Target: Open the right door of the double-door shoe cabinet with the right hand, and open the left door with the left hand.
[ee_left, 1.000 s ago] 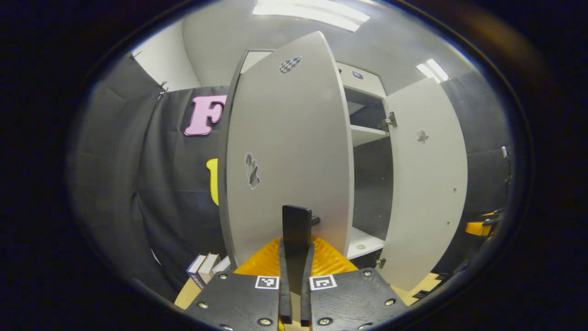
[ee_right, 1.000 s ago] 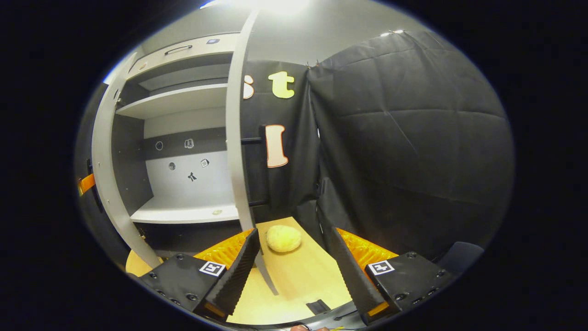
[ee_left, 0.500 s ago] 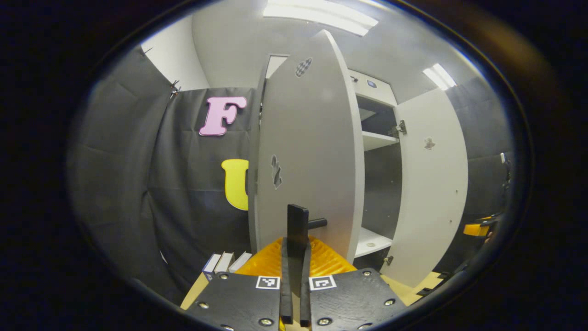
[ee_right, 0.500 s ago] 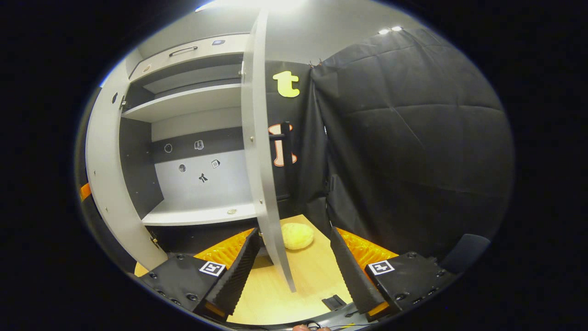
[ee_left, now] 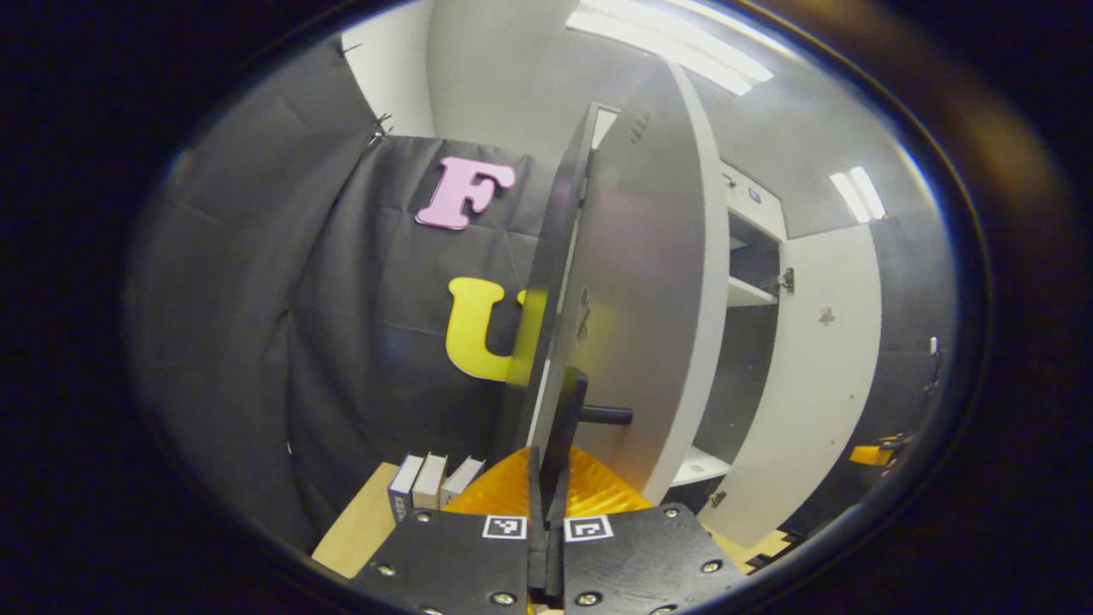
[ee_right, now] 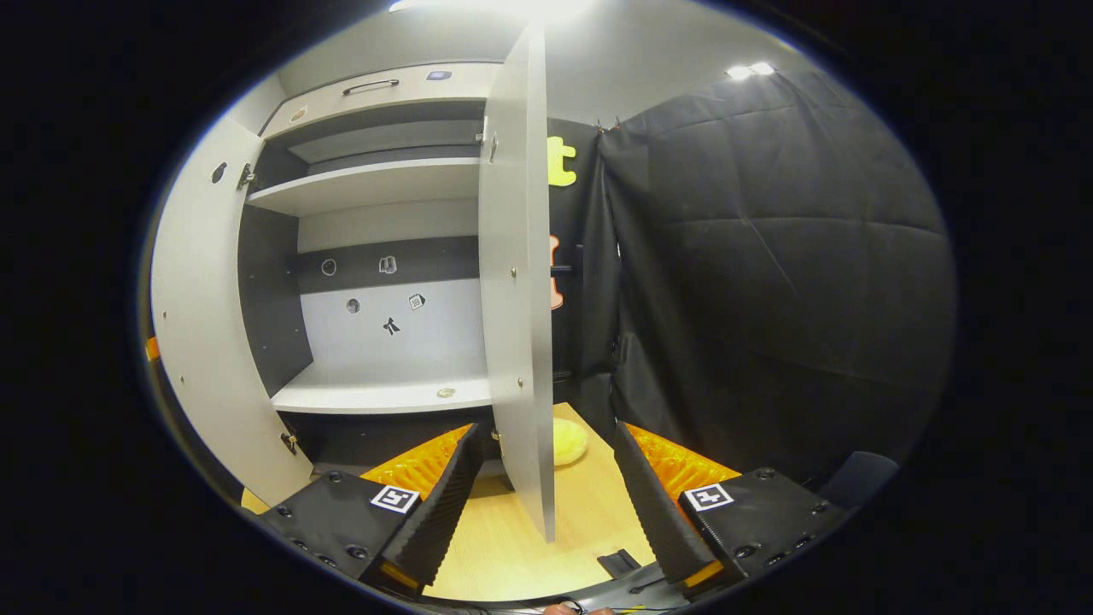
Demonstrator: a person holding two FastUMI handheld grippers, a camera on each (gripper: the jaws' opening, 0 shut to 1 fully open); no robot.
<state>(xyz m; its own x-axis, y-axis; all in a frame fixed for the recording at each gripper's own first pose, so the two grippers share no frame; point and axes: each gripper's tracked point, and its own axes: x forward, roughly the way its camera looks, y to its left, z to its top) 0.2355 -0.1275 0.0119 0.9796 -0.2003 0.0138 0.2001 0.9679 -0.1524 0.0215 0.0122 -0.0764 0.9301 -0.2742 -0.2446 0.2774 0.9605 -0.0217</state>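
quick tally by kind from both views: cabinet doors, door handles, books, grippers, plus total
Cabinet doors: 2, left door and right door, both swung open.
Door handles: 2, left handle and right handle.
Books: 3, standing in a row.
Grippers: 2, left gripper closed on the left handle, right gripper open.
Total: 9.

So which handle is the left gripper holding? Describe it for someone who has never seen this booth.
Find the tall white shoe cabinet with both doors swung open. On the left door, low on its outer face, a black bar handle stands off on a short black peg. The left gripper is clamped on this bar.
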